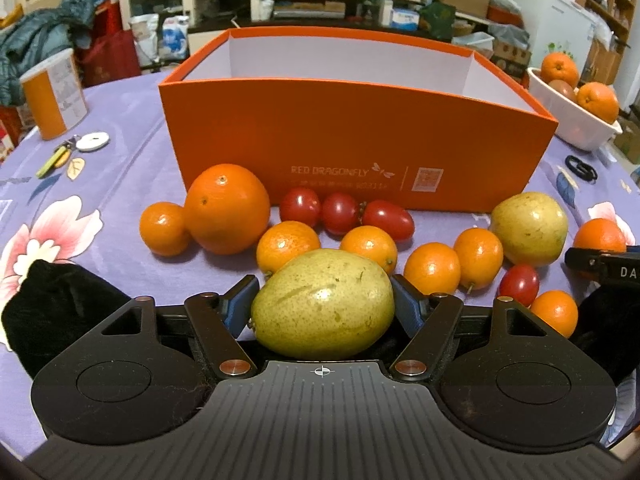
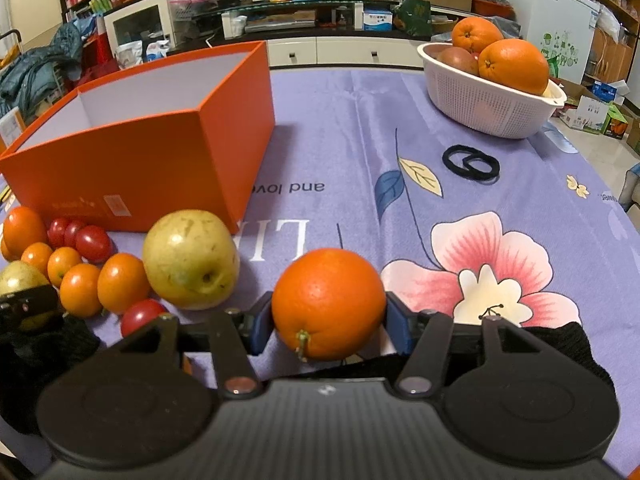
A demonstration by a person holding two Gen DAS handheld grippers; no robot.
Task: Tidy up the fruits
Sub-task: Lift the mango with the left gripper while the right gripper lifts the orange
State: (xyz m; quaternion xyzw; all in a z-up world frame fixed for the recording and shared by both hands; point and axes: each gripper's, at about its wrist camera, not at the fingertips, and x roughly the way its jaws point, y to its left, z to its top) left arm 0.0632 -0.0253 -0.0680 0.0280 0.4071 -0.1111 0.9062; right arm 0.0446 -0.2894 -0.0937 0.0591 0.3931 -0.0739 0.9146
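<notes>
My left gripper (image 1: pixel 323 286) is shut on a yellow-green pear (image 1: pixel 324 308), blue pads pressed on both its sides, just above the purple floral cloth. My right gripper (image 2: pixel 329 302) is shut on an orange (image 2: pixel 328 304), stem towards the camera. Ahead of the left gripper lie a large orange (image 1: pixel 228 208), three cherry tomatoes (image 1: pixel 344 212), several small oranges (image 1: pixel 432 268) and a second pear (image 1: pixel 530 228), which also shows in the right wrist view (image 2: pixel 192 260). Behind them stands an open orange box (image 1: pixel 360 140), empty as far as I can see.
A white basket (image 2: pixel 488 108) holding oranges sits at the far right of the table. Black hair ties (image 2: pixel 472 166) lie on the cloth between basket and box. An orange canister (image 1: pixel 52 96), keys (image 1: pixel 60 156) and a white disc (image 1: pixel 93 141) are at the left.
</notes>
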